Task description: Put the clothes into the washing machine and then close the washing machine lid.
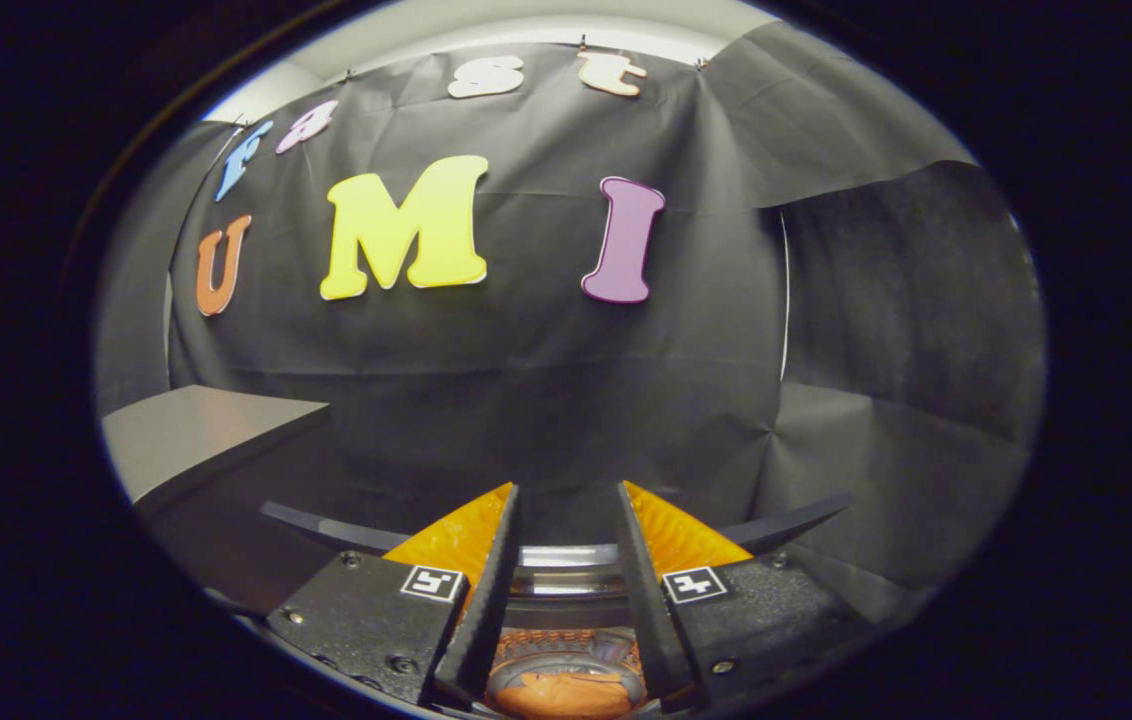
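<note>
My gripper [566, 492] is open, its two fingers apart with nothing held between them. It hangs over the washing machine's round opening, whose shiny metal rim [566, 556] shows in the gap between the fingers. Down inside the drum, close under the fingers' base, lies an orange piece of clothing [566, 692]. A dark curved band [786, 525], part of the machine's top or its lid, runs left and right behind the fingers; I cannot tell which it is.
A grey flat-topped box or cabinet [206, 430] stands beyond the fingers to the left. The black cloth wall [546, 400] hangs close behind the machine and wraps round to the right.
</note>
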Motion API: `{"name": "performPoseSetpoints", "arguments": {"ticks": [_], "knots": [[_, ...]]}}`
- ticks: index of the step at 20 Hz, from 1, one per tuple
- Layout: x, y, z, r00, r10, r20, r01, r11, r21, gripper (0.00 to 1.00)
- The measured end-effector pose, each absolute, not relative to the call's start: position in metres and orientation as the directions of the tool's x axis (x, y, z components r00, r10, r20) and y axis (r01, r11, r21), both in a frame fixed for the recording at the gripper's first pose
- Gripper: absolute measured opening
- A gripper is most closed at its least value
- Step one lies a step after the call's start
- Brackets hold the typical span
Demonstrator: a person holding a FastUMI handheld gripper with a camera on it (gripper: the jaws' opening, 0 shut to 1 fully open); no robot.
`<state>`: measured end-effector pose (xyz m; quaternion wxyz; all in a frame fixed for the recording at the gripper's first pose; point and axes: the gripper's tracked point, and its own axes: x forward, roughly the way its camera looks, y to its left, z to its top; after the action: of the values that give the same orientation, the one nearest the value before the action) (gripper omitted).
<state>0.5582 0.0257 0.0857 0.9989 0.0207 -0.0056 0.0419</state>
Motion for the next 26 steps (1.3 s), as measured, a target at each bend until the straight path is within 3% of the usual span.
{"name": "performPoseSetpoints", "arguments": {"ticks": [6,11,13,22,26], "knots": [[0.557,0.026,0.083,0.996,0.095,-0.006,-0.094,0.995,0.014,0.6],[0.558,0.027,0.078,0.994,0.101,-0.035,-0.1,0.995,0.012,0.67],[0.557,0.03,0.063,0.987,0.123,-0.102,-0.123,0.992,0.009,0.7],[0.546,0.04,0.025,0.976,0.13,-0.176,-0.13,0.991,0.009,0.72],[0.536,0.046,0.003,0.958,0.146,-0.245,-0.143,0.989,0.032,0.78]]}}
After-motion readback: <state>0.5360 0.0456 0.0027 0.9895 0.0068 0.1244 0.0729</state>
